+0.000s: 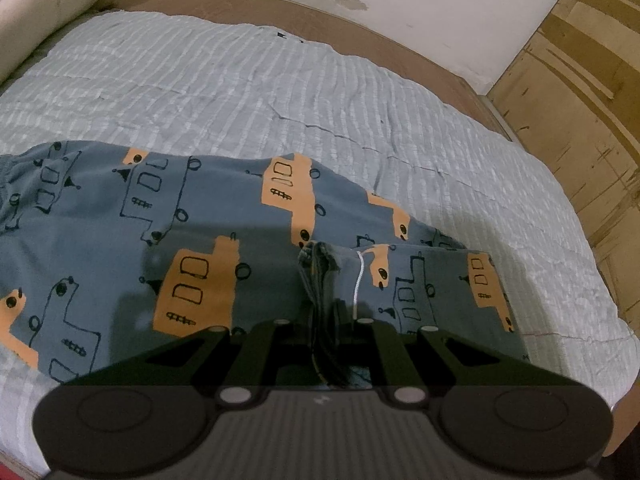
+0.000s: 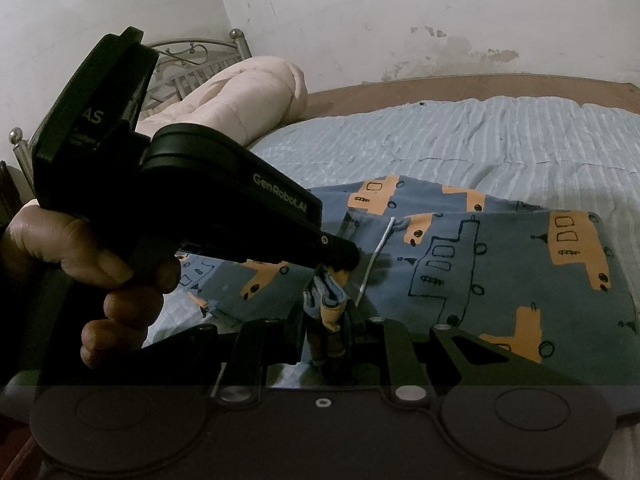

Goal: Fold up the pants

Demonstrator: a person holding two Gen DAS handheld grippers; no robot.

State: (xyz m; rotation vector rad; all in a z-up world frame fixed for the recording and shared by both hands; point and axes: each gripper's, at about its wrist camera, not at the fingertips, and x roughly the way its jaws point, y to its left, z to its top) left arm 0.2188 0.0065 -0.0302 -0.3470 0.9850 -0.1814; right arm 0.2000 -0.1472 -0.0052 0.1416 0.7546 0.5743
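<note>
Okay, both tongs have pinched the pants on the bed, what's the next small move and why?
Probably lift both together and carry the pinched edge across toward the far end. The left tongs and right tongs each clamp a bunched fold of the pants, close together, while the rest lies flat on the bedspread, already partly doubled over.

Bed (image 1: 280, 92) w/ pale blue striped quilt fills most of both views, brown frame edge showing at far side. Behind it a white wall (image 2: 400, 12), stained & peeling in spots; plywood panel (image 1: 568, 92) far right. Far left: rolled cream duvet (image 2: 248, 96) against metal scroll headboard (image 2: 188, 56).
</note>
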